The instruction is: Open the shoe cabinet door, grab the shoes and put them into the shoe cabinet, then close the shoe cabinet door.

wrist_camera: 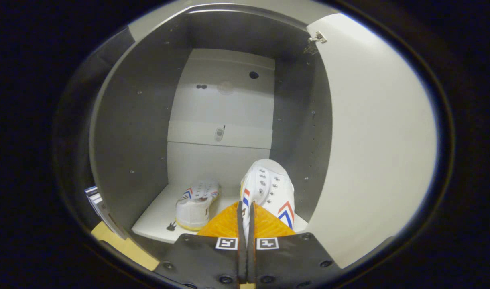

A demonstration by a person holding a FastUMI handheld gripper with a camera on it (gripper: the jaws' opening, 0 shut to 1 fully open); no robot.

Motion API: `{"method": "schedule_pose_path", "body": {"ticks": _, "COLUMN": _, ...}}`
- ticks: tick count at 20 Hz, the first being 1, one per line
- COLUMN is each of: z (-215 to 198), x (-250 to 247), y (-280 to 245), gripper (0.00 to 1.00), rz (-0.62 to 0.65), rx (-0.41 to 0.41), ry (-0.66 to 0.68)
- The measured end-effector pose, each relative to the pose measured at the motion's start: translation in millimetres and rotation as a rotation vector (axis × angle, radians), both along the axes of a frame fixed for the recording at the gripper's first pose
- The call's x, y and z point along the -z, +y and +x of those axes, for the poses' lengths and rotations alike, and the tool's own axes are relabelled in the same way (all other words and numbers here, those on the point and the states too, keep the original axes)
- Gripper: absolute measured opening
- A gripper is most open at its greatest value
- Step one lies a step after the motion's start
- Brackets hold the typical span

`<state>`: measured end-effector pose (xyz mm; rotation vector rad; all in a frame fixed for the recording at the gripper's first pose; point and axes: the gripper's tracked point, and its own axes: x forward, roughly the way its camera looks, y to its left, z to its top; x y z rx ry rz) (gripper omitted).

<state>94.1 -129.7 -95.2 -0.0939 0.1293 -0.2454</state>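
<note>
Gripper view, read left to right. At the near left, outside the cabinet, a pale tan floor patch (120, 243) and the corner of a striped printed card (95, 197). Next, the dark grey left inner wall (136, 132) of the open shoe cabinet, dotted with shelf-pin holes. On the white cabinet shelf (156, 218), a white canvas sneaker with red and blue chevron stripes (196, 202) already lying toe-away, with a small dark key-like object (171, 226) just beside its heel. Behind, a white back panel (222, 120) with a few holes and a small fitting.

Centre: gripper (247, 212) with fingers pressed nearly together, pinching the heel edge of a second white canvas sneaker with red and blue chevrons (271, 188), held toe-forward over the shelf's right side, close to the right inner wall. Whether its sole touches the shelf, impossible to tell.

Right: white cabinet door (381, 136) swung fully open, metal hinge (318, 39) at its top corner.

Step in hand, by judgement: placing the second shoe. Next: lower until settled beside the first, spread the fingers, back out straight without dragging the heel, then swing the door shut. Shelf smooth and flat, so likely to let the shoe slide if nudged. Surroundings dim.
</note>
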Motion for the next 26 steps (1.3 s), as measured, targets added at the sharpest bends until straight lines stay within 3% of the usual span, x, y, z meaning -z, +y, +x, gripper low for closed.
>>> {"method": "schedule_pose_path", "body": {"ticks": 11, "z": 103, "x": 27, "y": -20, "gripper": 0.03, "rz": 0.001, "rx": -0.024, "ry": 0.046}}
{"method": "schedule_pose_path", "body": {"ticks": 26, "z": 116, "x": 61, "y": -11, "gripper": 0.04, "rz": 0.050, "rx": -0.157, "ry": 0.247}}
